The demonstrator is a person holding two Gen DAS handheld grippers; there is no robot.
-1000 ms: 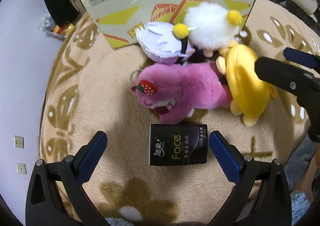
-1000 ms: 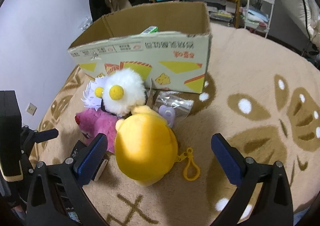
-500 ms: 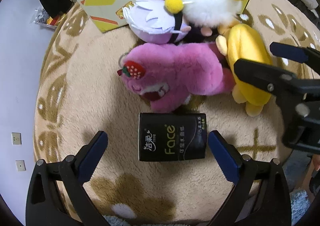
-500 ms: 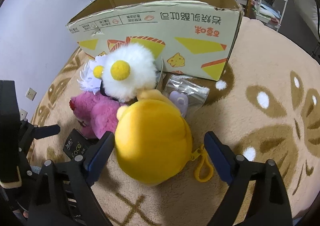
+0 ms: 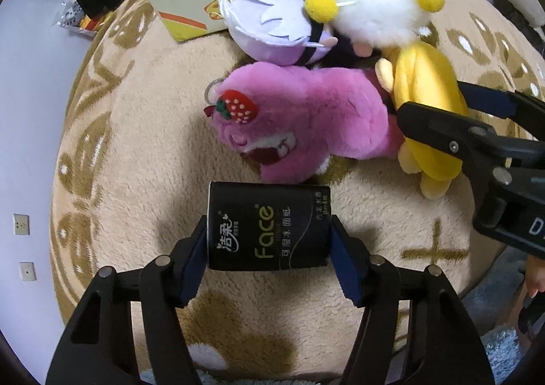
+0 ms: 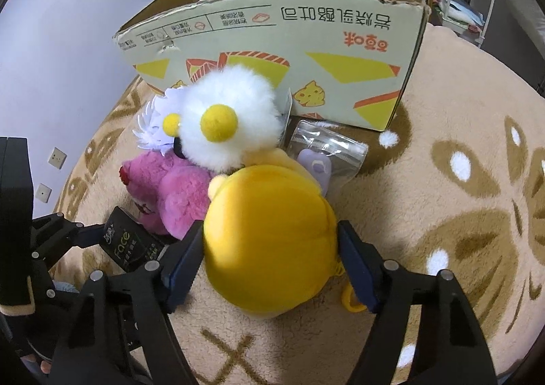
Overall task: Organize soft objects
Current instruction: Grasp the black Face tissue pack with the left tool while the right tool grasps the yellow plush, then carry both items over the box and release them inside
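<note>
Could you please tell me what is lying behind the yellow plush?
A clear zip bag holding something lilac lies behind the yellow plush, before the cardboard box. The plush covers the bag's near end.

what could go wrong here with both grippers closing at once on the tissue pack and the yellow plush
The left gripper is closing on the tissue pack's near end only, so the pack could pivot or sag when lifted. The right gripper is closing around the wide yellow plush, which leans against the pink plush and white pom-pom toy; lifting may drag or topple them.

Both wrist cameras look steeply down, close over the rug [image 5: 143,153], sharing the plush pile [image 6: 218,119] and cardboard box [image 6: 306,44].
</note>
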